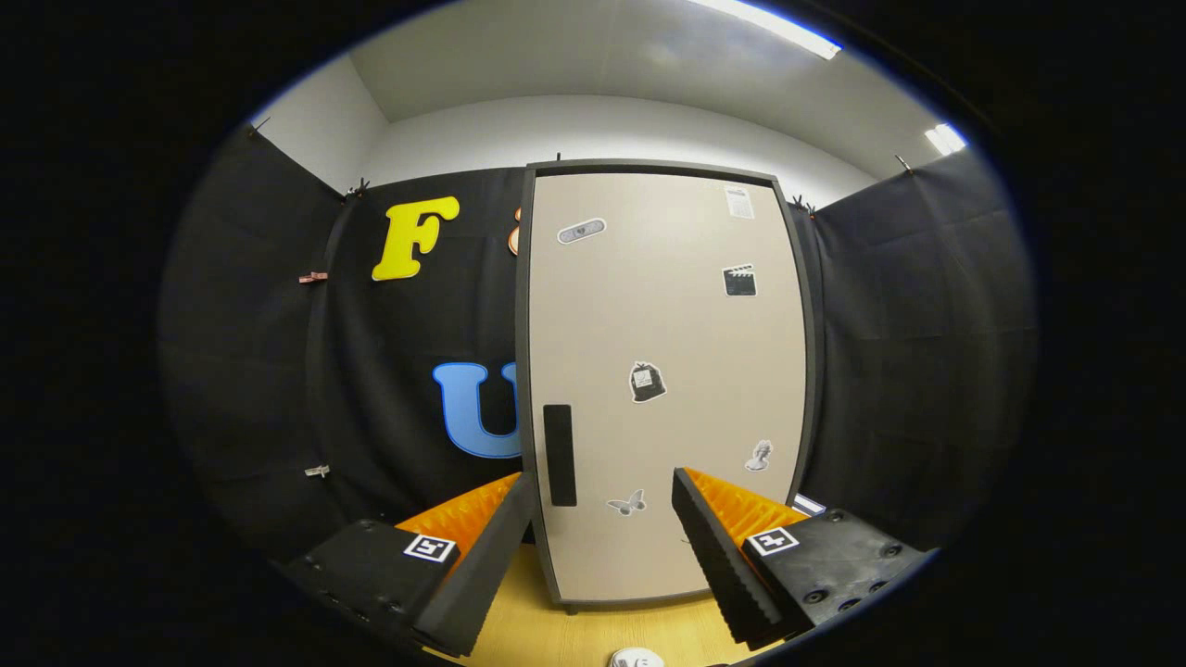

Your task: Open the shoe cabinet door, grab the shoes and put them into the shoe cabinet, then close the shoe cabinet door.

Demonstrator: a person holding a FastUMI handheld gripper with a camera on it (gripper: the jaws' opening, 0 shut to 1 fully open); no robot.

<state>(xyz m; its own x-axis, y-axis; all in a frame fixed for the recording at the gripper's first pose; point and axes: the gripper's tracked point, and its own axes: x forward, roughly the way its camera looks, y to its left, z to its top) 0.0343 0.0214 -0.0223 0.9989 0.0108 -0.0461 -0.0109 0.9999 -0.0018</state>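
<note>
Beige stickered shoe cabinet door [662, 389] with dark frame — closed, upright on wooden floor [574, 635]; gripper [607, 486] spread wide, empty, just before it.

Shoe cabinet [667, 389] stood on the surface [537, 630] ahead of the parted gripper [604, 486], door shut, handle [559, 454] at left.

shut cabinet door [667, 371] blocks ahead of open tool [604, 491]; gap between apparently clear.

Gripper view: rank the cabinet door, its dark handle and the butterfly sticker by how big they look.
1. cabinet door, shut, beyond the open hand-held gripper
2. dark handle
3. butterfly sticker
All three lie on one surface, so nearness doesn't blur the order.
</note>
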